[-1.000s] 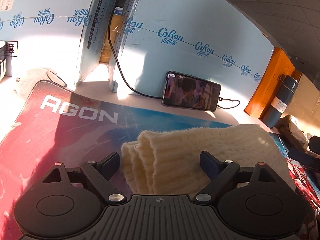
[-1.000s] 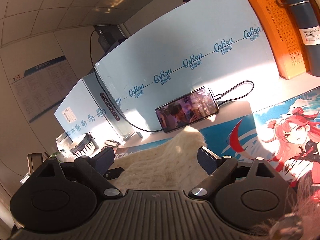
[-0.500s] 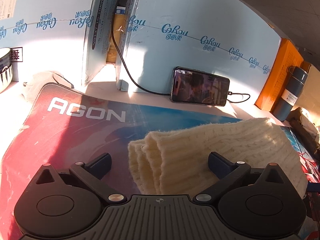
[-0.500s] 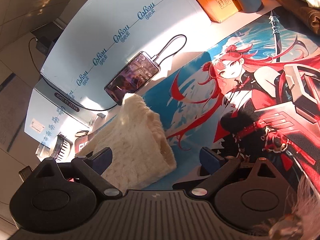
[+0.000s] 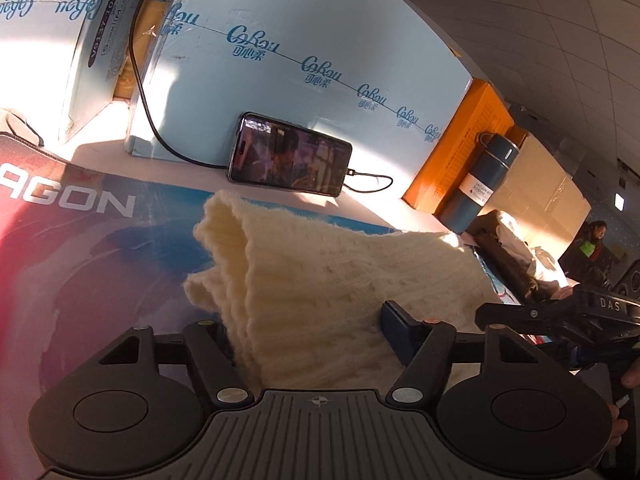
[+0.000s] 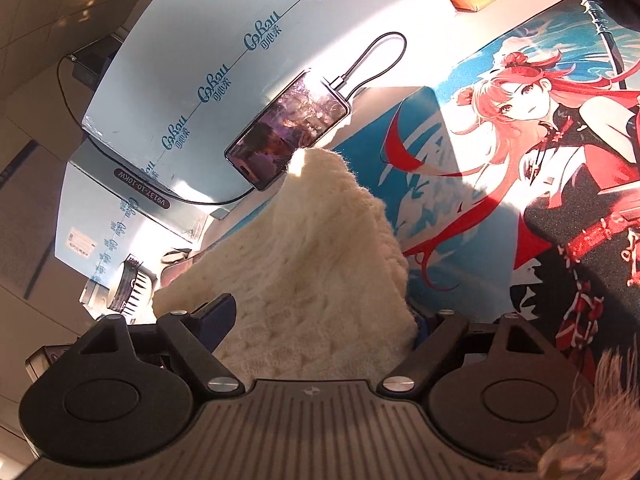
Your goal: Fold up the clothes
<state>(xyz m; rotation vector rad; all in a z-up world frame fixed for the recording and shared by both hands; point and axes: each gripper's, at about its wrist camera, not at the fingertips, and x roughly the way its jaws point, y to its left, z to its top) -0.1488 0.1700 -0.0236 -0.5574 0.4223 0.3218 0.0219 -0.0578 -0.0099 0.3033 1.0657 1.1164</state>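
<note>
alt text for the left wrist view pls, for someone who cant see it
A folded cream knit sweater sits between the left gripper fingers on an AGON desk mat. Behind it a phone playing video leans against a pale blue box, beside a blue bottle.

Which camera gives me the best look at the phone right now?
Left wrist: the phone shows whole, nearly level, leaning on the blue box. In the right wrist view it's tilted and the knit sweater covers one corner.
</note>
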